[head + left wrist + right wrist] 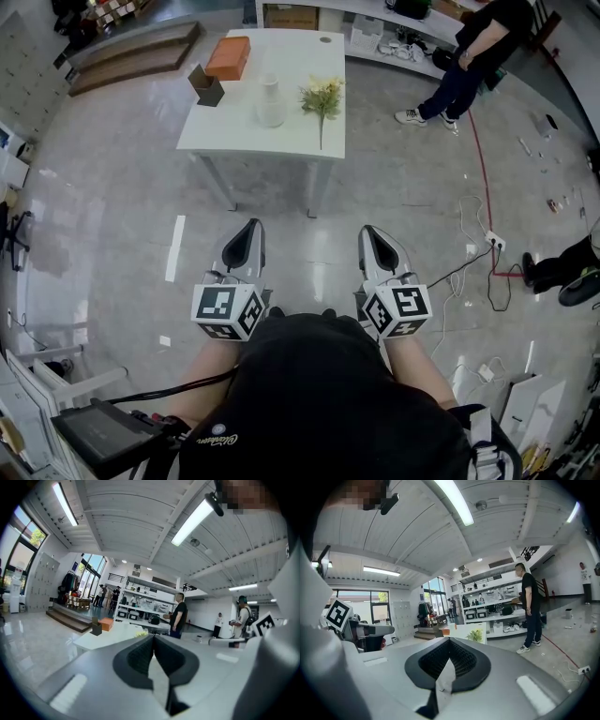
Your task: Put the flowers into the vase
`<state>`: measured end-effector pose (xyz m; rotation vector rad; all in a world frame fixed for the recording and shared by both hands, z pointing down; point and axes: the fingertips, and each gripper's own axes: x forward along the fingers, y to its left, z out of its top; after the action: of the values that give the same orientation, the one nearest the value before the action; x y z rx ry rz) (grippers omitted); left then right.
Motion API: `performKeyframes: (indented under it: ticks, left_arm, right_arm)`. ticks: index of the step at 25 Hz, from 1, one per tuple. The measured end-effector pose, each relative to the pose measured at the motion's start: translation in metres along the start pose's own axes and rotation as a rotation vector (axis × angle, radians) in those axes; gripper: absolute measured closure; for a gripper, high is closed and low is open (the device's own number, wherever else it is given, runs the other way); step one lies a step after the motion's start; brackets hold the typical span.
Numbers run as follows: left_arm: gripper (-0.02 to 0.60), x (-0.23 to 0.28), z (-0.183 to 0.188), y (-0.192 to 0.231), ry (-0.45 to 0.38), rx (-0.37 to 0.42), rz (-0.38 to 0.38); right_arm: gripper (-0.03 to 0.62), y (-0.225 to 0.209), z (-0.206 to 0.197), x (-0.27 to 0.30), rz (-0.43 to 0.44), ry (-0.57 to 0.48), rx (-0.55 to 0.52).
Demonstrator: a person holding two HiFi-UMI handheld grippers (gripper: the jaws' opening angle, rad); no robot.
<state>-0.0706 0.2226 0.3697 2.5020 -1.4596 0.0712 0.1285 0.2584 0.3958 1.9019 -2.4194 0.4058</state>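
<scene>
Left gripper (252,225): jaws together, nothing held.
Right gripper (368,231): clenched, empty.
Flowers (322,97): lying on the table (262,145), just beside the vase (270,101) (well apart from both grippers).

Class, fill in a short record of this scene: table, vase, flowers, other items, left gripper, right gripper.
table: white
vase: white, upright, no flowers in it
flowers: lying on the table, right of the vase in the head view, apart from it
other items: orange box, dark box
left gripper: fingers together, empty, short of the table
right gripper: fingers together, empty, short of the table
</scene>
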Motion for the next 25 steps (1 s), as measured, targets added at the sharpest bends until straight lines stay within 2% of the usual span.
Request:
performKeyframes:
  ticks: [8,14,20,25]
  left_arm:
    - [0.574,-0.001,0.003,0.032,0.007,-0.006,-0.017]
    - [0.574,0.015,-0.006,0.083,0.042,-0.025,-0.05]
    - [0.575,0.01,-0.013,0.079,0.063,-0.035,-0.062]
    - [0.574,0.034,-0.013,0.088,0.072,-0.032,-0.064]
  right_arm:
    - [0.594,0.022,-0.003,0.017,-0.034,0.013,-0.007]
    - [0.594,0.044,-0.014,0.06,-0.08,0.036,-0.01]
    - [0.594,0.041,-0.018,0.049,-0.104,0.049,-0.001]
    - [0.594,0.03,-0.017,0.073,-0.108,0.05,0.007]
